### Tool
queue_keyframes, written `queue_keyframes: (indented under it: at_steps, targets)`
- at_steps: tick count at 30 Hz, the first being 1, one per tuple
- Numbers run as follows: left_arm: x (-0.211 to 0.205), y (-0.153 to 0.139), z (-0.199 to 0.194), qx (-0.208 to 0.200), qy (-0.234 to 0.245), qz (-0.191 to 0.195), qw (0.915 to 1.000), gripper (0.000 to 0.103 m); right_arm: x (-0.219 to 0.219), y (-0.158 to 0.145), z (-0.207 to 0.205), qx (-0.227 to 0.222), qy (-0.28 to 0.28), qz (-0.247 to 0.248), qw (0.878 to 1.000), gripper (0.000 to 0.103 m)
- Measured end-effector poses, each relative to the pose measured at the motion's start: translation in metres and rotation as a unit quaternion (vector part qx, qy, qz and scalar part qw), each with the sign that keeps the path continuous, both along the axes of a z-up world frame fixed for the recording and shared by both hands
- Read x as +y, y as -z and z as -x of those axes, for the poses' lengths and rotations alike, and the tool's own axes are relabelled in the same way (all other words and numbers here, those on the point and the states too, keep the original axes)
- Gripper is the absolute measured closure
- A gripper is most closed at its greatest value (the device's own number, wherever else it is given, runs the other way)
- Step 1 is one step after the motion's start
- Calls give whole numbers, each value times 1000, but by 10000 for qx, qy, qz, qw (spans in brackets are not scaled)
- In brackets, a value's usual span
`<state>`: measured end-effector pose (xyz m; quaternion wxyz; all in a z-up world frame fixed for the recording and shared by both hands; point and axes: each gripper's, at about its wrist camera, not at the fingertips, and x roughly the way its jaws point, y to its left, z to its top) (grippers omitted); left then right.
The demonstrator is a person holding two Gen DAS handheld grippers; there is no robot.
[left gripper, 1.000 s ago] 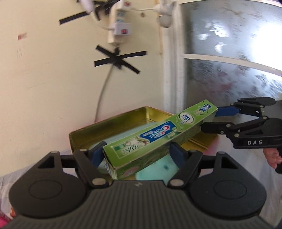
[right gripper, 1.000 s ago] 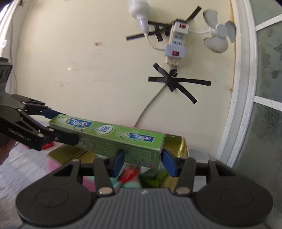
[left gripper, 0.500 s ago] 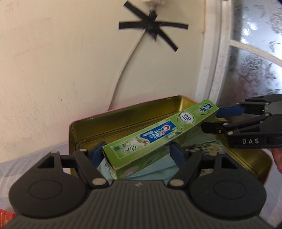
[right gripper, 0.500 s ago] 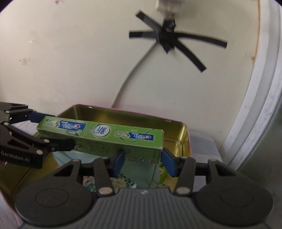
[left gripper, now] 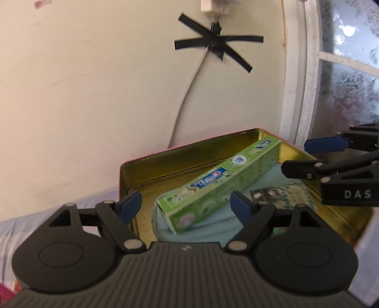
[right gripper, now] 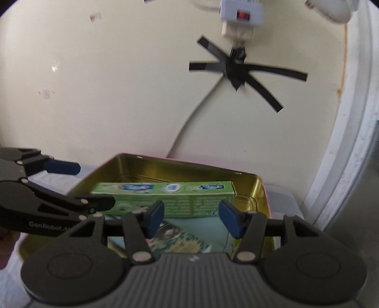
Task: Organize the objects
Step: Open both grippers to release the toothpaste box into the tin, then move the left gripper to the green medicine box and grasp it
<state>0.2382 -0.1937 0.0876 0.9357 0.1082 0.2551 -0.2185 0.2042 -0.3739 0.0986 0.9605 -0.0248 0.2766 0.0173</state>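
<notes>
Both the left gripper (left gripper: 186, 205) and right gripper (right gripper: 191, 219), jaws just opened, release the toothpaste box (left gripper: 220, 187) into the tin (right gripper: 259, 187); withdrawing clear comes next.

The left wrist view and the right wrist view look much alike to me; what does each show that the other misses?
Only the left wrist view shows the frosted window and the end flap of the toothpaste box. Only the right wrist view shows the power strip's red switch and the box's long side. Both show the gold tin holding the box, the taped cable on the wall, and the two grippers, left and right, their fingers having just opened off the box.
</notes>
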Motion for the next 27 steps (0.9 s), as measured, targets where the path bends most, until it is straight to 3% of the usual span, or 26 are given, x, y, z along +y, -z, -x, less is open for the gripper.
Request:
queue_keyframes:
  at_steps: [7, 14, 18, 21, 24, 27]
  targets:
    - [25, -9, 68, -91, 128, 150, 9998, 19, 3, -11, 99, -511, -7, -305, 9982, 45]
    - [54, 11, 118, 40, 270, 68, 9996, 19, 5, 32, 173, -128, 177, -739, 9970, 45]
    - [72, 35, 132, 227, 127, -237, 9994, 19, 17, 61, 186, 274, 313, -694, 9967, 46]
    - [90, 52, 133, 345, -97, -376, 9987, 19, 35, 74, 187, 392, 373, -320, 9980, 46]
    - [111, 68, 131, 463, -375, -494, 9970, 19, 59, 81, 187, 455, 215, -107, 9987, 46]
    - [132, 83, 130, 618, -647, -580, 9943, 19, 82, 86, 180, 680, -75, -210, 9974, 45]
